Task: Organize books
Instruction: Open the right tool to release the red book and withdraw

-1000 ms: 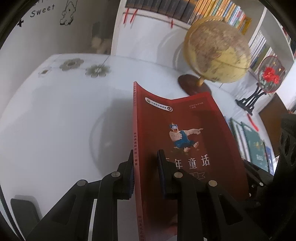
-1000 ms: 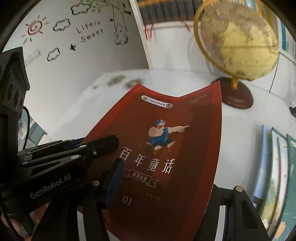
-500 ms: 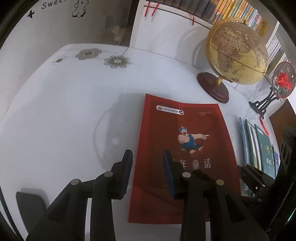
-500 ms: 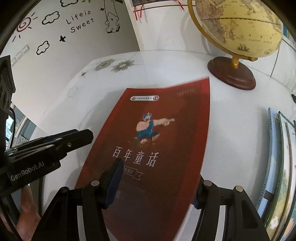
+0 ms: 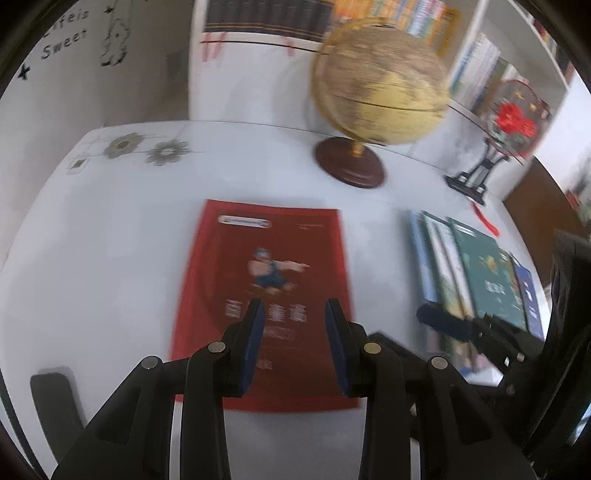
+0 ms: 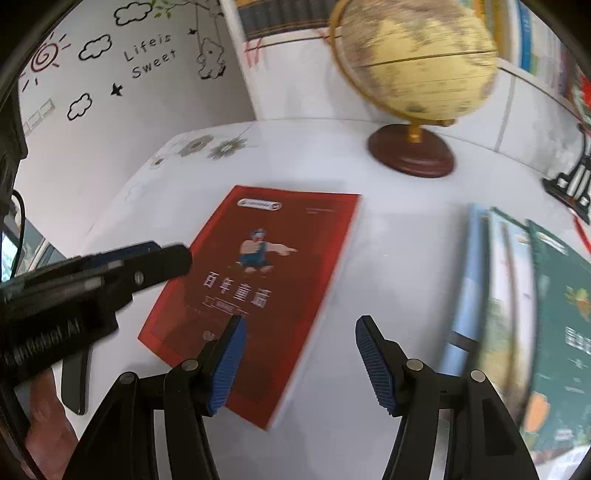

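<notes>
Red book [image 5: 266,295] lies flat on the white desk [image 5: 110,258], with the globe [image 5: 380,85] at 1 o'clock from it. Left claw [image 5: 295,339] and right claw [image 6: 299,354] hover above it, jaws parted, holding nothing.

Premises present as a home study or child's reading room: bookshelves [image 5: 369,14] packed with books line the back wall, a globe [image 5: 380,81] stands on the white table [image 5: 110,258], and cartoon wall decals [image 6: 147,55] read "Life is Sweet".
</notes>
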A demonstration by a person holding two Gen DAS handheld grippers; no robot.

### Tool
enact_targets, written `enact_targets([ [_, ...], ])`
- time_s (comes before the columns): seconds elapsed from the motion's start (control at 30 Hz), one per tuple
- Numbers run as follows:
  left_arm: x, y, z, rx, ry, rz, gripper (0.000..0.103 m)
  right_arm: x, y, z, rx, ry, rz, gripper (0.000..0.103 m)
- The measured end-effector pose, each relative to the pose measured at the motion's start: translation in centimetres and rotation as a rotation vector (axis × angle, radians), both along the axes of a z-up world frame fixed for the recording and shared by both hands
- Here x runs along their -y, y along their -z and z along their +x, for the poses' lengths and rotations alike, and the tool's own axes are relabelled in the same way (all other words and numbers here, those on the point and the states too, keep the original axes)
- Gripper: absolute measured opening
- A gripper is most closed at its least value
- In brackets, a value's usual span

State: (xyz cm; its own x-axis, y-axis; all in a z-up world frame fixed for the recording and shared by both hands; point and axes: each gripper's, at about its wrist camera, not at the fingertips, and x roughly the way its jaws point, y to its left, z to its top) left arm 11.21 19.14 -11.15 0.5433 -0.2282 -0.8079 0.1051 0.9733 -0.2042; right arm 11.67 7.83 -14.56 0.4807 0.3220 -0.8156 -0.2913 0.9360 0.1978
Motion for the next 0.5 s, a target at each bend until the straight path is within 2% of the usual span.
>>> enact_targets([
  [0.23, 5.6, -2.1, -2.7, -0.003, 0.077, -0.009, 0.031, 6.3, -2.8, -3.0, 0.04, 0.084, -0.004, 0.061],
  [0.5, 14.6, -6.3, -6.5, 0.045, 0.114, 0.001, 0.031, 14.9, -5.6, -7.5, 0.07, 0.141, 0.007, 0.061],
])
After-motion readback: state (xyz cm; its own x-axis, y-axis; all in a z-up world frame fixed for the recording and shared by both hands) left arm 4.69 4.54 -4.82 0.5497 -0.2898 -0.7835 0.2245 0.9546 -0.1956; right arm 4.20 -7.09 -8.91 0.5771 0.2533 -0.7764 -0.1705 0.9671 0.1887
